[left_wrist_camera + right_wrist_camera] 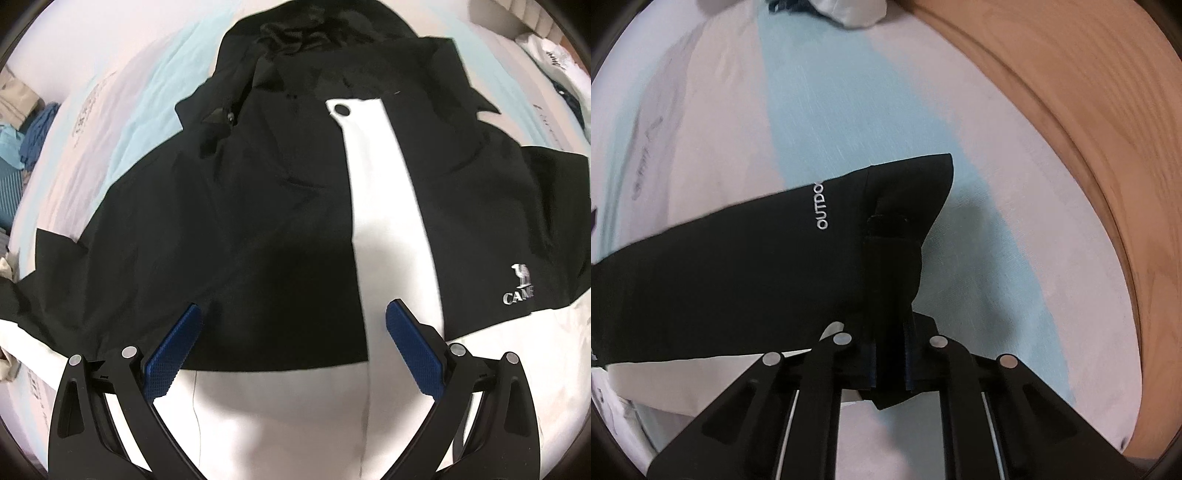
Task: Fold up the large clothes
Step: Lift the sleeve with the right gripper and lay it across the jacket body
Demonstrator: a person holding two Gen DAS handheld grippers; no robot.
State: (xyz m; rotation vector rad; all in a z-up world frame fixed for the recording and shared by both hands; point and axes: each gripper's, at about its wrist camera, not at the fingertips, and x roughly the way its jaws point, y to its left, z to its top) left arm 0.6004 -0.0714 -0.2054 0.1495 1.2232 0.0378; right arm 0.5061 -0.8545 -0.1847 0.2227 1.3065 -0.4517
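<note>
My right claw [891, 365] pinches the jacket sleeve cuff [905, 206] above the bed sheet [831, 110]; left claw [293, 328] spread over the jacket [258, 203].

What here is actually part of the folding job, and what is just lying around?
Part of the job:
- black and white jacket
- its sleeve, pinched in the right tongs
- left tongs, open above the jacket

Lying about:
- blue clothes
- white bag
- wooden board
</note>
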